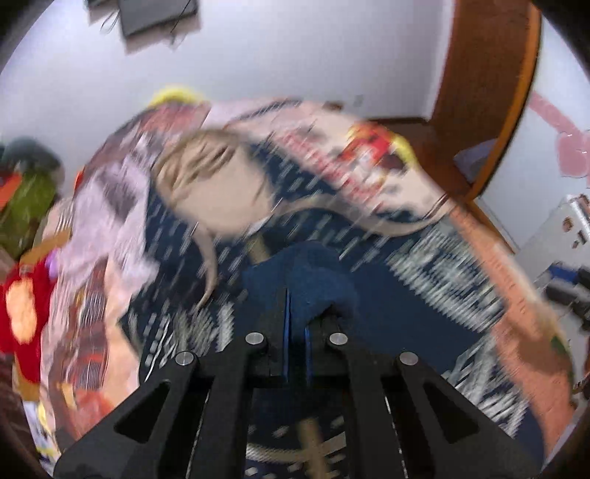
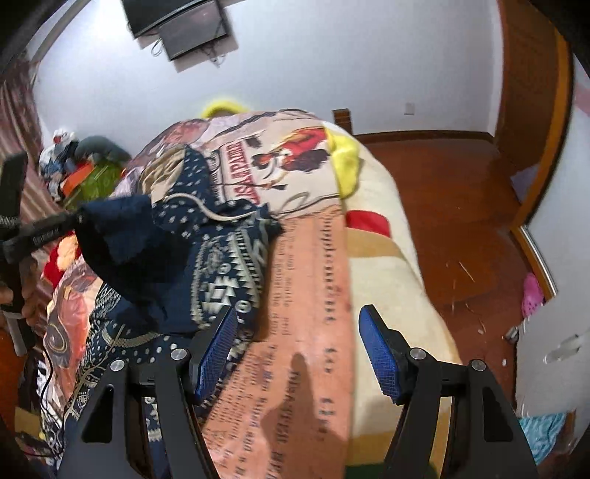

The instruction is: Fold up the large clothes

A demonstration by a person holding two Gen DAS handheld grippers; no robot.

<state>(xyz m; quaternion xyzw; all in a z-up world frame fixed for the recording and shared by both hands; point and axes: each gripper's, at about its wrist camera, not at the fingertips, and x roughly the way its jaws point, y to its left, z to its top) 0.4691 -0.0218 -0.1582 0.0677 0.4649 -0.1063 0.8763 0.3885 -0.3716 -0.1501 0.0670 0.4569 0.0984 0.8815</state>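
Note:
A large navy hooded garment with white patterns (image 2: 221, 250) lies on a printed bedspread (image 2: 313, 287). Its beige hood lining (image 1: 217, 184) and a drawstring show in the blurred left wrist view. My left gripper (image 1: 297, 317) is shut on a fold of the garment's dark blue cloth (image 1: 306, 276). It also shows in the right wrist view (image 2: 79, 219), lifting that fold above the bed at the left. My right gripper (image 2: 298, 346) is open and empty, its blue pads (image 2: 215, 350) over the bedspread just right of the garment's edge.
The bed fills the middle, with a cream and yellow blanket (image 2: 383, 258) on its right side. Wooden floor (image 2: 461, 206) and a wooden door frame (image 2: 531, 92) lie to the right. Clothes and toys (image 2: 84, 165) are piled at the left. A screen (image 2: 184, 25) hangs on the white wall.

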